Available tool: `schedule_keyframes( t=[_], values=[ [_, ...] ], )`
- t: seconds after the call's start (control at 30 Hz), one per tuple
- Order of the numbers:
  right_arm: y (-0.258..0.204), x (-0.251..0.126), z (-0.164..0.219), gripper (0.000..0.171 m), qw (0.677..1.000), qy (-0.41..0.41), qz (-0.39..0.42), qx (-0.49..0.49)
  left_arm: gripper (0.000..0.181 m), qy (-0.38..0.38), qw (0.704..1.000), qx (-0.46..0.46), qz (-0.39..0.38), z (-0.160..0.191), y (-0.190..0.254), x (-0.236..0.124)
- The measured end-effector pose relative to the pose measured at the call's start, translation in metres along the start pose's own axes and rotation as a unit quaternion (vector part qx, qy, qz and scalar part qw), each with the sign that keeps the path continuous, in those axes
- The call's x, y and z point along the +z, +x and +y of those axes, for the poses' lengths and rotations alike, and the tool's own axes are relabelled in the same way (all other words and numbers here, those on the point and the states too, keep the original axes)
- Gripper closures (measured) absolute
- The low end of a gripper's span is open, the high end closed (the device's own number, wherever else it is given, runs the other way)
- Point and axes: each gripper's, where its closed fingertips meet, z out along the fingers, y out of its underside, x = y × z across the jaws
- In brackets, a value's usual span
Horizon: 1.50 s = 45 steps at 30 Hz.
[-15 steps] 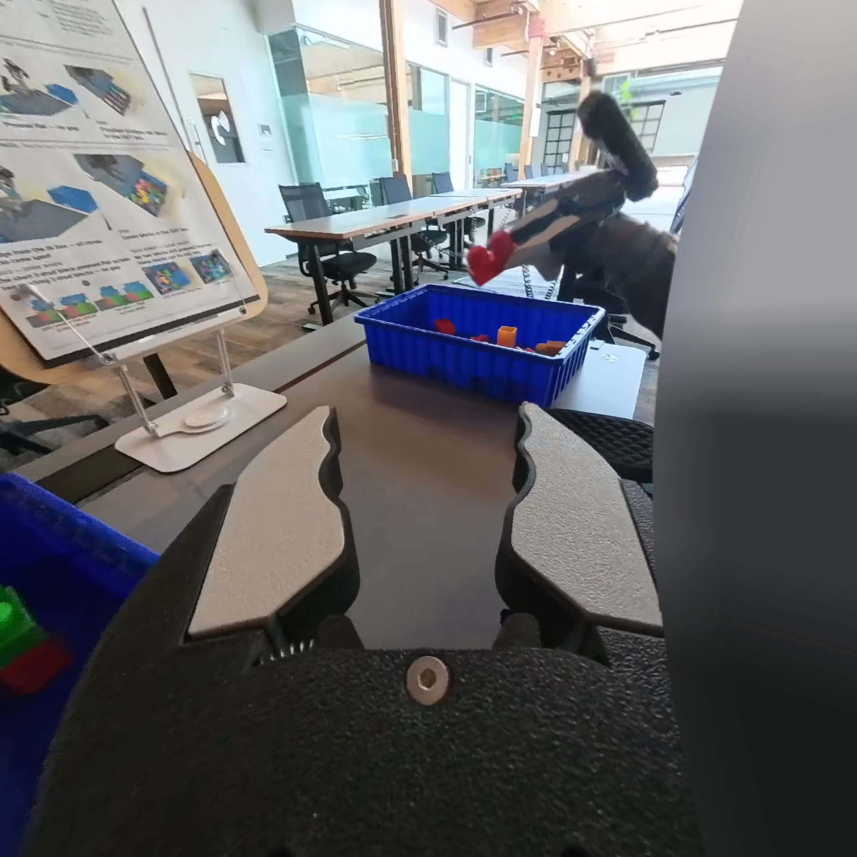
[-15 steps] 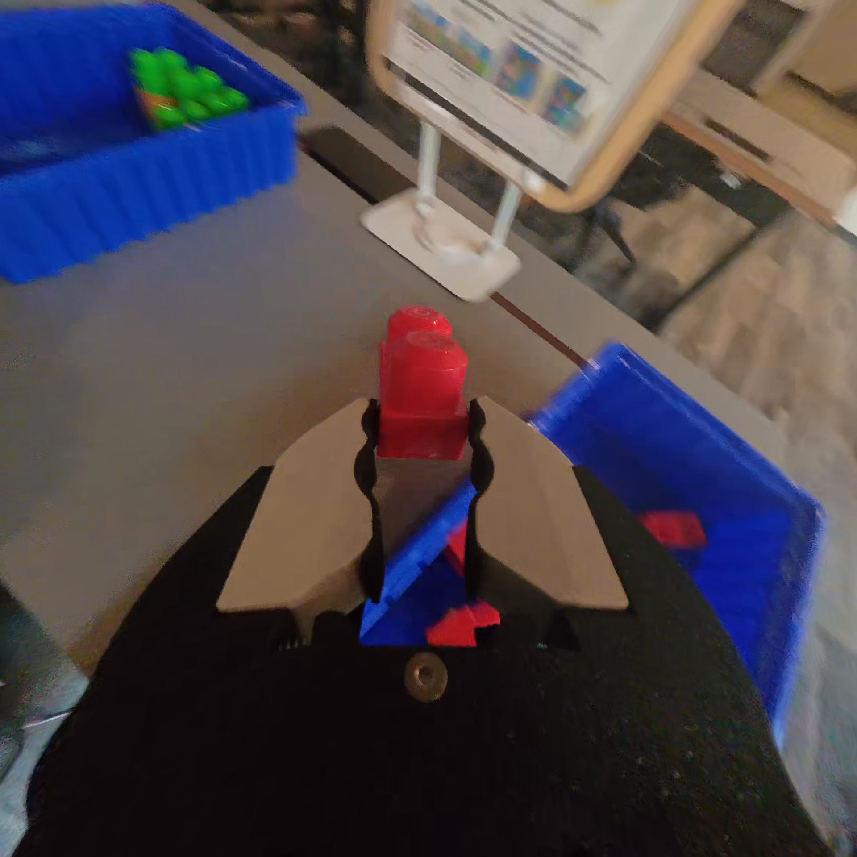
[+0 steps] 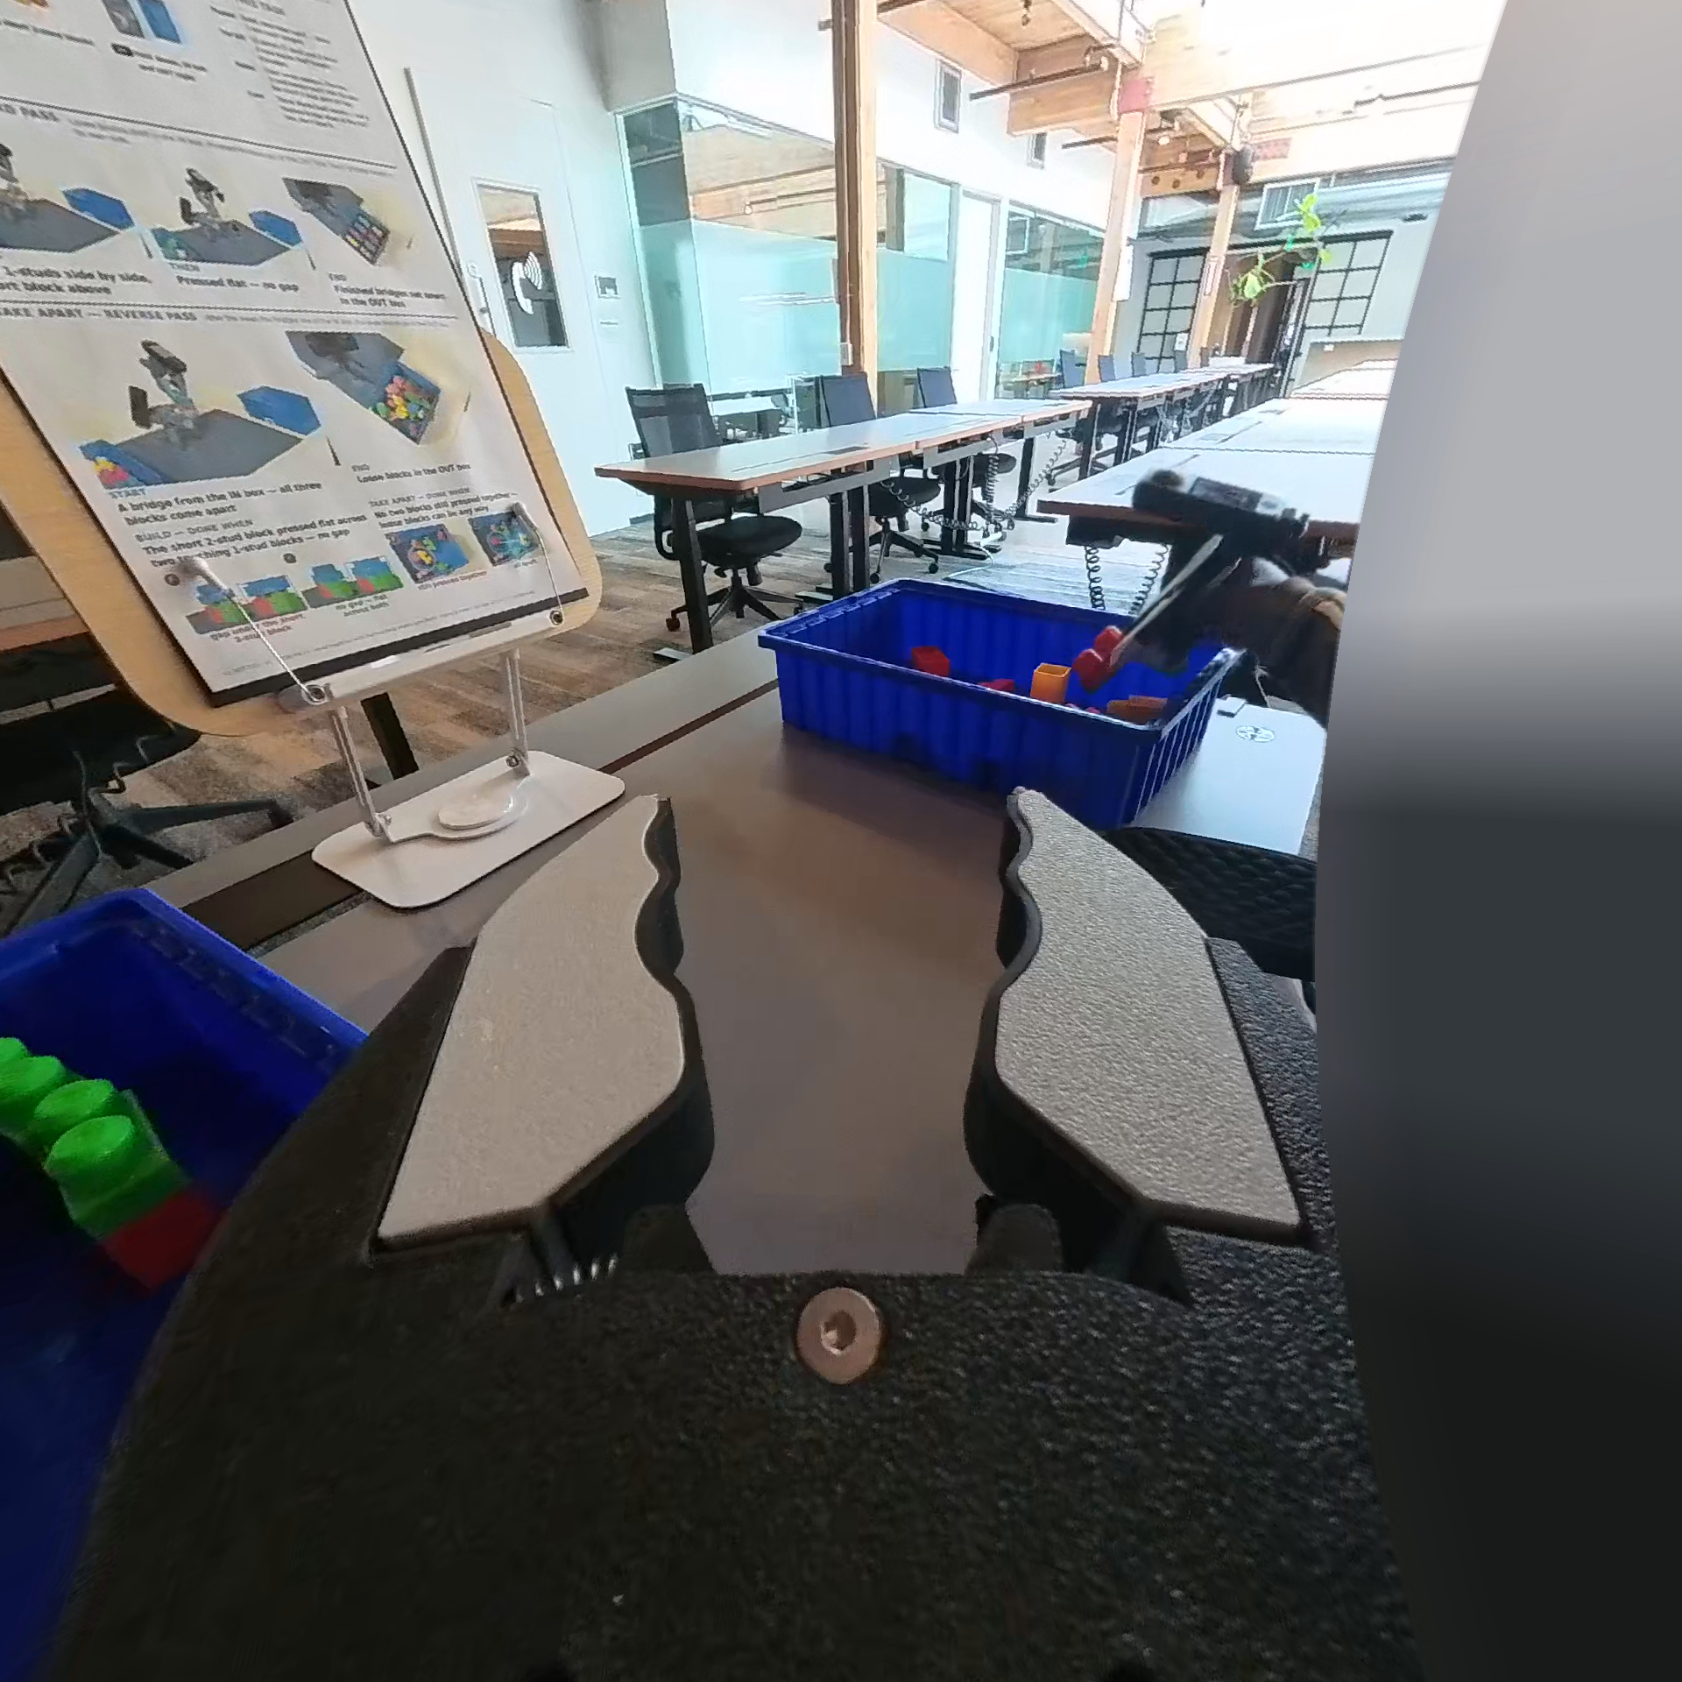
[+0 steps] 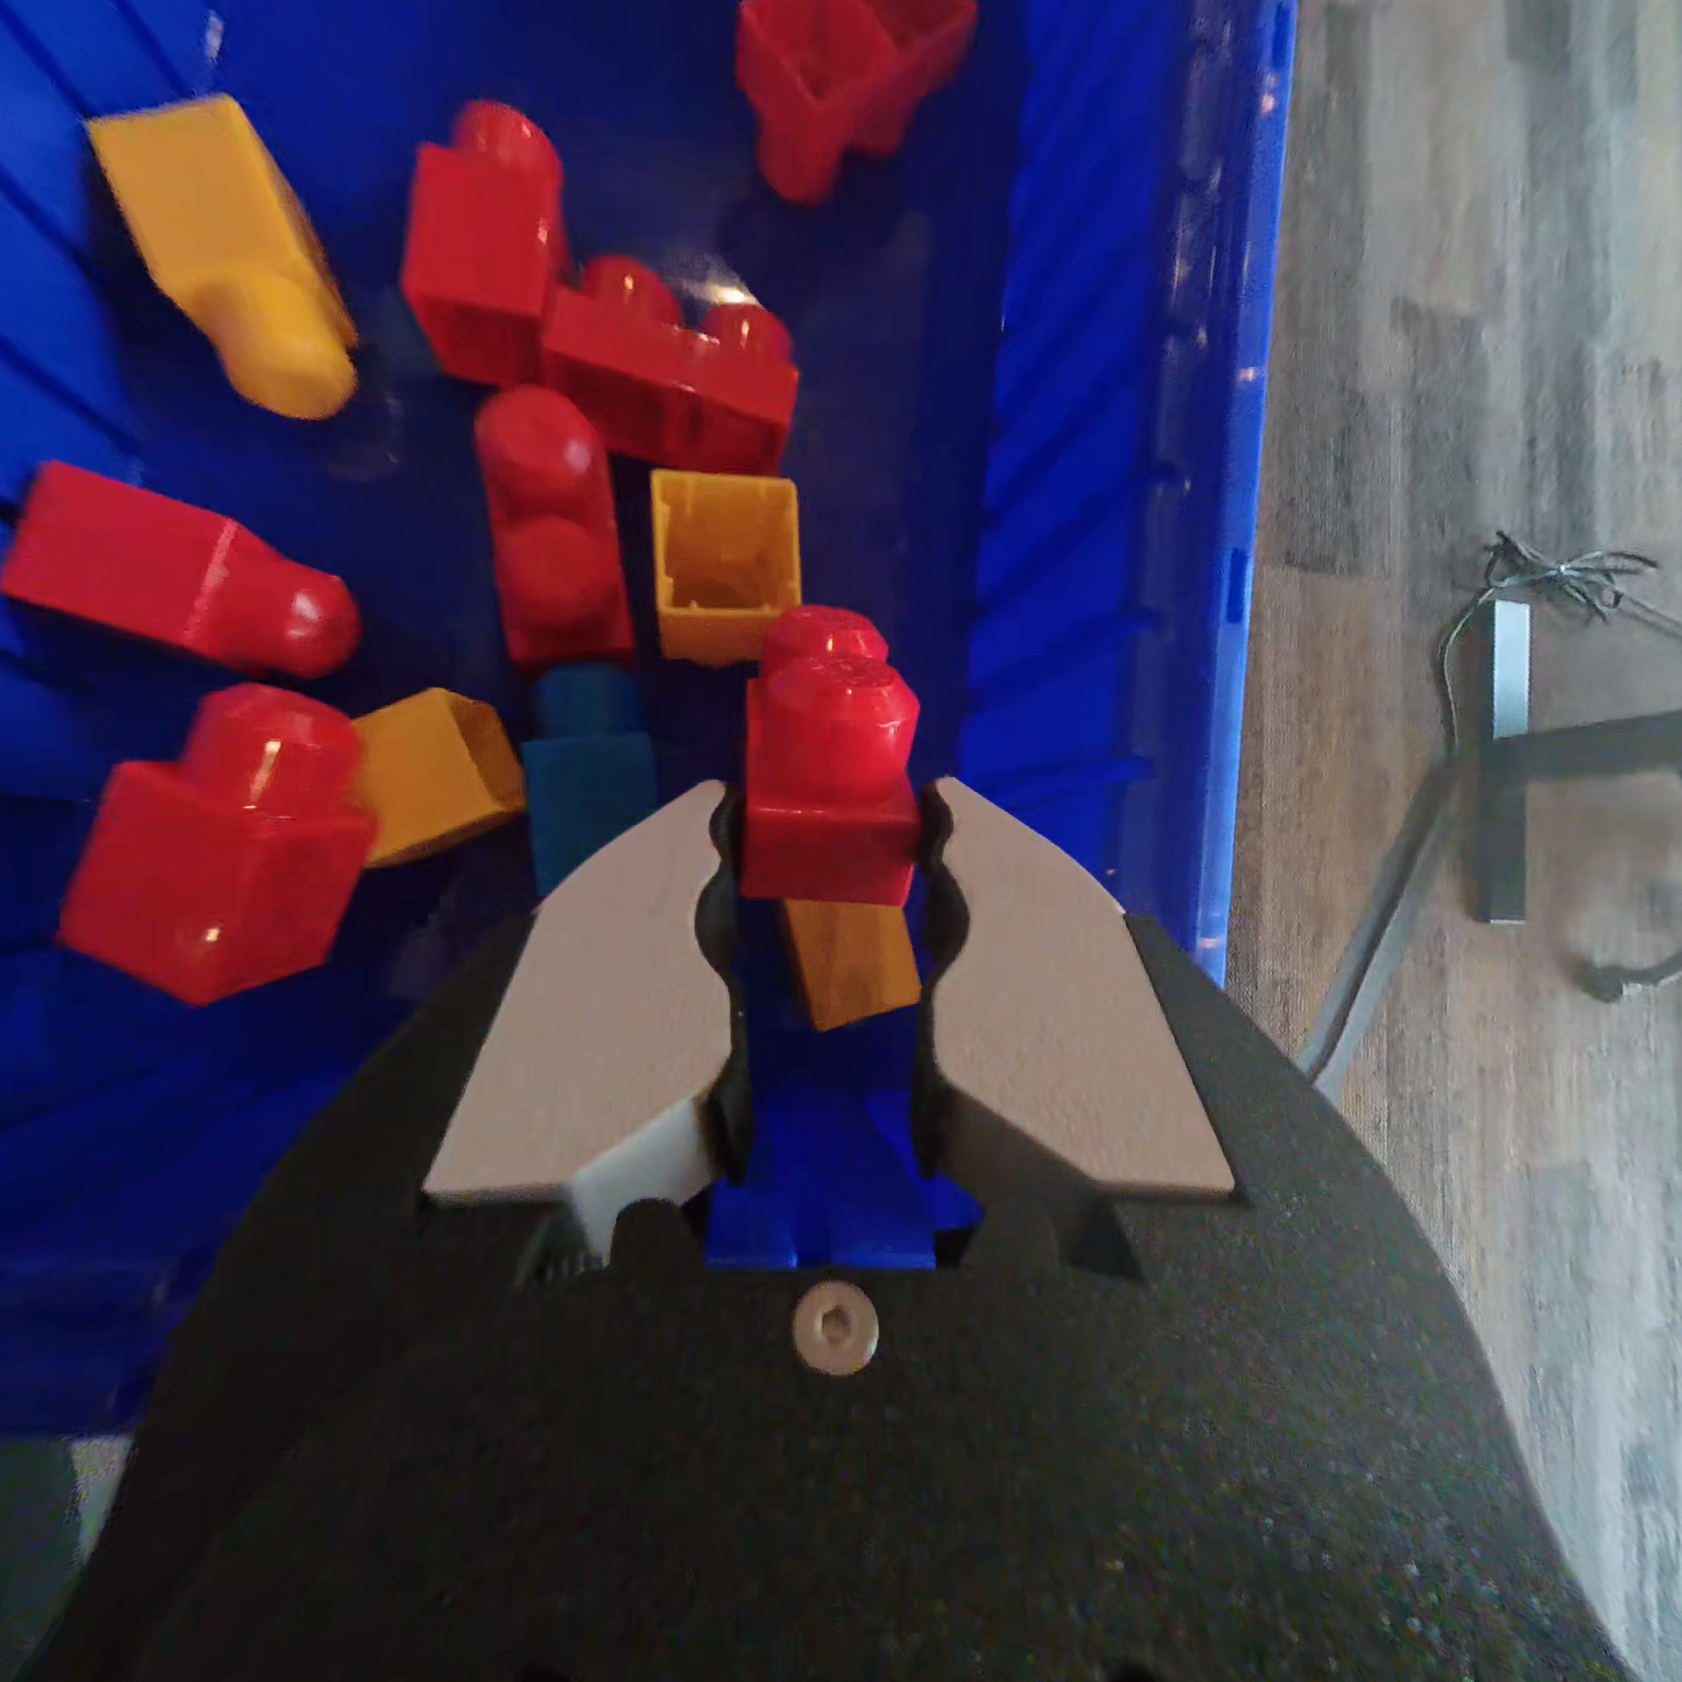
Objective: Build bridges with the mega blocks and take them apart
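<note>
Right tongs point(image 4: 826, 801), red block point(image 4: 828, 774) clamped, now over blue bin point(image 4: 1229, 546).

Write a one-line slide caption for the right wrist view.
Right hand-held gripper holds a red two-stud block over the blue bin of loose blocks.

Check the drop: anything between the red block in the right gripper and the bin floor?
The red block, clamped by the right gripper, hangs over the blue bin. An orange block lies directly beneath; more loose blocks crowd the floor to its left.
</note>
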Motion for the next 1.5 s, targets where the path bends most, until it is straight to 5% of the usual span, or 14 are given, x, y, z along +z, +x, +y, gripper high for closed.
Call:
schedule_keyframes(
  t=[0.3, 0.4, 0.73, 1.0, 1.2, 1.5],
  values=[
    [0.008, 0.01, 0.003, 0.133, 1.0, -0.023, 0.015, 0.008, 0.114, -0.01, 1.0, 0.001, -0.021, 0.003, -0.008, -0.002],
    [0.006, 0.005, -0.001, 0.112, 1.0, -0.008, 0.011, 0.025, 0.112, -0.035, 0.998, -0.01, -0.042, 0.011, -0.023, -0.007],
    [-0.043, -0.07, -0.047, 0.105, 0.984, 0.174, -0.04, 0.013, 0.112, -0.21, 0.956, -0.031, -0.203, 0.056, -0.174, -0.041],
    [-0.087, -0.116, -0.061, 0.11, 0.969, 0.234, -0.05, -0.054, 0.092, -0.312, 0.914, -0.139, -0.217, 0.126, -0.257, 0.009],
    [-0.099, -0.134, -0.065, 0.111, 0.962, 0.259, -0.052, -0.076, 0.099, -0.394, 0.871, -0.163, -0.245, 0.187, -0.293, 0.04],
    [-0.098, -0.143, -0.056, 0.111, 0.96, 0.262, -0.038, -0.089, 0.107, -0.461, 0.83, -0.162, -0.269, 0.227, -0.316, 0.055]
  ],
)
